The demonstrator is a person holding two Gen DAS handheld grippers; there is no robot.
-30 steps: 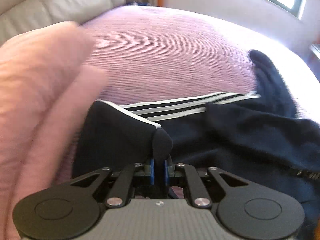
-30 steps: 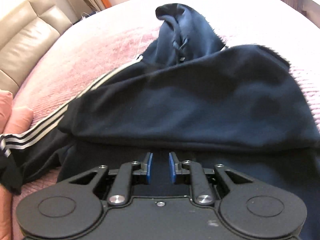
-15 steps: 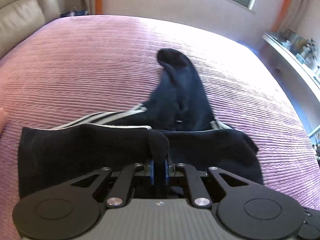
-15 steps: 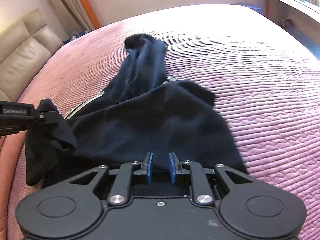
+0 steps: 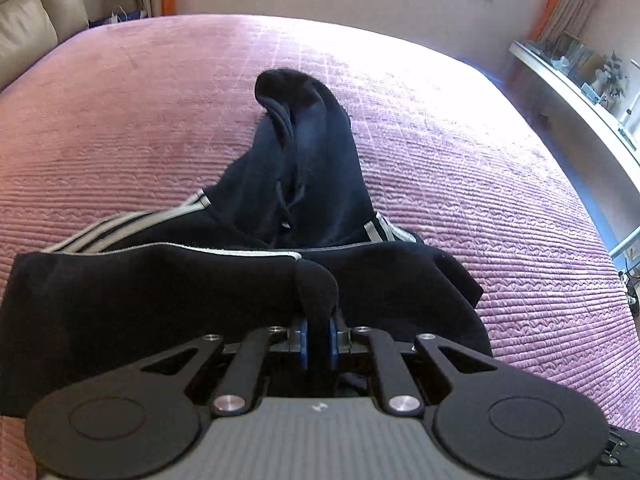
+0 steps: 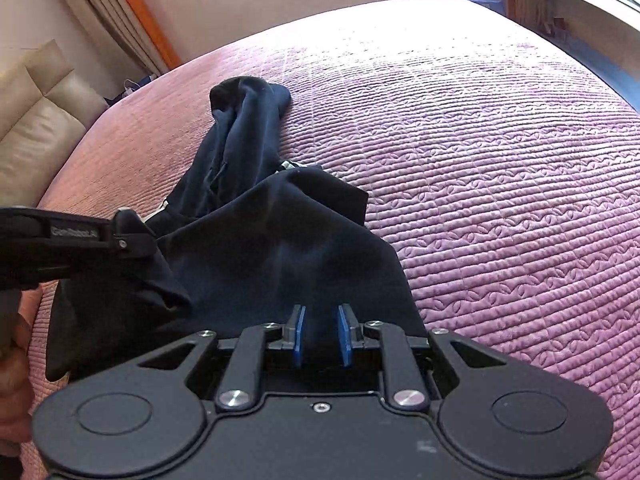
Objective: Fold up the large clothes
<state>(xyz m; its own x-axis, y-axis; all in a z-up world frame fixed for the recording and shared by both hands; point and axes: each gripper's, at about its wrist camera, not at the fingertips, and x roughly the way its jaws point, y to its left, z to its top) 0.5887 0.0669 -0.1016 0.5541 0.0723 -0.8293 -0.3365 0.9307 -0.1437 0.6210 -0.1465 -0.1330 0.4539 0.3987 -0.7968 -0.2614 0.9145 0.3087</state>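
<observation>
Since a second ago the limp, heavy dark hoodie (image 5: 168,296) has been drawn nearer, left gripper (image 5: 315,340) pinching its hem fold, right gripper (image 6: 320,334) slightly parted around cloth, grip uncertain.

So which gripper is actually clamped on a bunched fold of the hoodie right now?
The left gripper: a wad of the black hoodie bulges between its nearly closed pads. The right gripper stands wider, with fabric only running flat between its pads.

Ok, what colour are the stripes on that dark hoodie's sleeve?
White stripes on the navy hoodie, clearest in the left wrist view.
</observation>
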